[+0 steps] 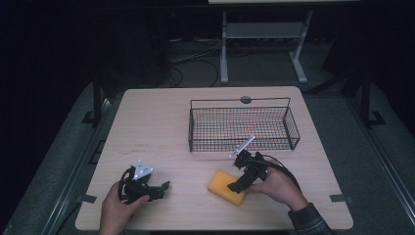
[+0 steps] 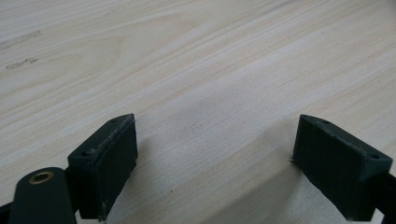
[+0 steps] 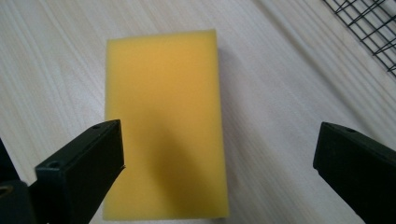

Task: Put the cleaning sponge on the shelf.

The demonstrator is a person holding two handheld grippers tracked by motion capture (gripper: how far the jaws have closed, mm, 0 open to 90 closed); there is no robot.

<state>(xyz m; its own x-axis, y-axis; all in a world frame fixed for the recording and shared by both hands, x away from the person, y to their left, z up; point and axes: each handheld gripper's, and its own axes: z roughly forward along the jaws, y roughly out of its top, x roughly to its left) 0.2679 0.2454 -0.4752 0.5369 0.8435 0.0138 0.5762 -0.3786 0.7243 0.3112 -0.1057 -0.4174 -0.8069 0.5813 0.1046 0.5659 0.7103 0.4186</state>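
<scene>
Two grippers were in play, both with jaws spread wide and nothing between the pads. Right gripper (image 1: pixel 238 185) hovered over the yellow sponge (image 3: pixel 164 126), which lay flat on the table (image 1: pixel 156 127), near the wire basket (image 1: pixel 243 128) but apart from it. Left gripper (image 2: pixel 215 154) sat parked over bare wood. Risks, as I judged them: the jaws sat off-centre over the sponge, so a close from there could catch one edge and skew or flip it. Soft foam could also squash and slip out. A low carry could snag the basket rim.
</scene>
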